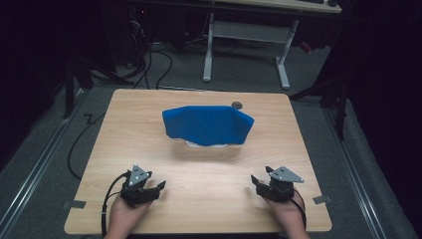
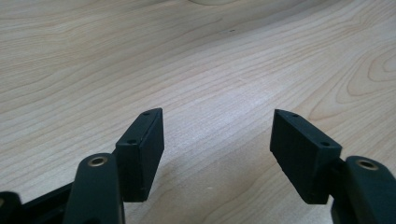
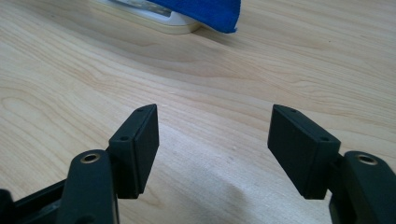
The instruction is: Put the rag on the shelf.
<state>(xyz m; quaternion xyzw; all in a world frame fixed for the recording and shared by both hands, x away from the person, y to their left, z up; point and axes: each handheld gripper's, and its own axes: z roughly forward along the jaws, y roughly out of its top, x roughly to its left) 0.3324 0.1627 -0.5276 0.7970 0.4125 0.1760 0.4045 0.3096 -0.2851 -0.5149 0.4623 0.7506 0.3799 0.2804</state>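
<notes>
blue cloth over dish, both grippers empty and back

blue cloth (image 1: 208, 125) lay draped over a white dish (image 3: 163, 18) mid-table (image 1: 149, 209), well ahead of both sets of jaws, touching neither. left gripper (image 1: 160, 187) had jaws spread wide, nothing between them, bare wood ahead. right gripper (image 1: 254, 180) same, jaws spread, empty; cloth corner and dish rim sat far beyond its tips, up and slightly left. judged: covering looked done, cloth hid most of the dish. left to do: likely nothing, maybe a tidy of the hanging edge.
</notes>
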